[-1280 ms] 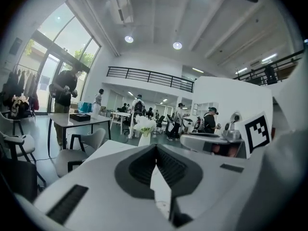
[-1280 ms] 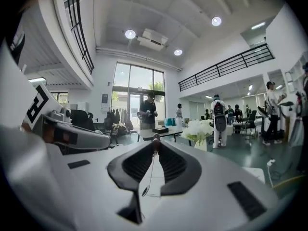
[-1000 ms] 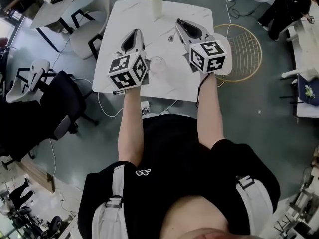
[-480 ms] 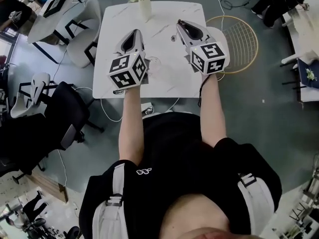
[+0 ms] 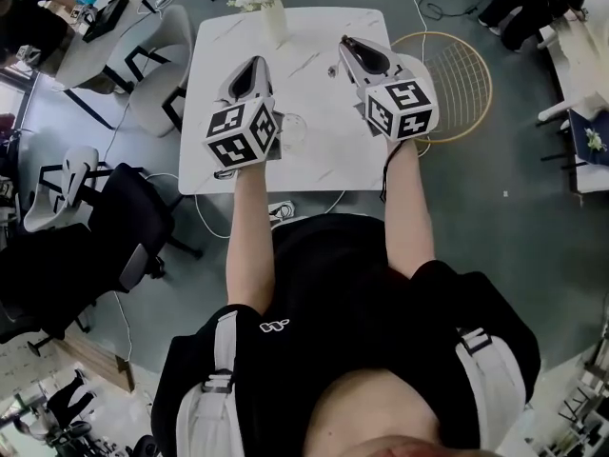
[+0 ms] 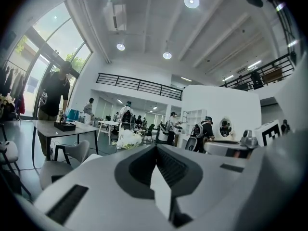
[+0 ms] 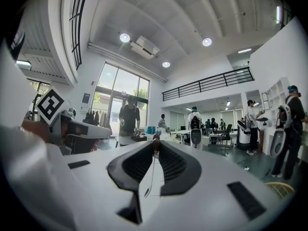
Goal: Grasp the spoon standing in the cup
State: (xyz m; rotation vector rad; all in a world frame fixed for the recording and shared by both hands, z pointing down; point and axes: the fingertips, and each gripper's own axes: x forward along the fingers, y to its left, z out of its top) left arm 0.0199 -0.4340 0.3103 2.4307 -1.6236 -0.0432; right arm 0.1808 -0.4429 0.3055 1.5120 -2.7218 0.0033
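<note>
Resting in the right claw (image 7: 155,140), spoon (image 7: 151,173) looks wire-thin.

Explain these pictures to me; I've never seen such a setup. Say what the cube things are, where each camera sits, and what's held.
No robot here: a person holds a gripper in each hand; the patterned cubes are part of them. The top-down picture comes from a camera on the person's head. It shows the left gripper and right gripper over a white table with a clear cup and a vase of white flowers. The other two pictures come from cameras riding on each gripper, looking along its jaws. The left jaws are together, empty. The right jaws pinch something thin at their tips, apparently the spoon.
</note>
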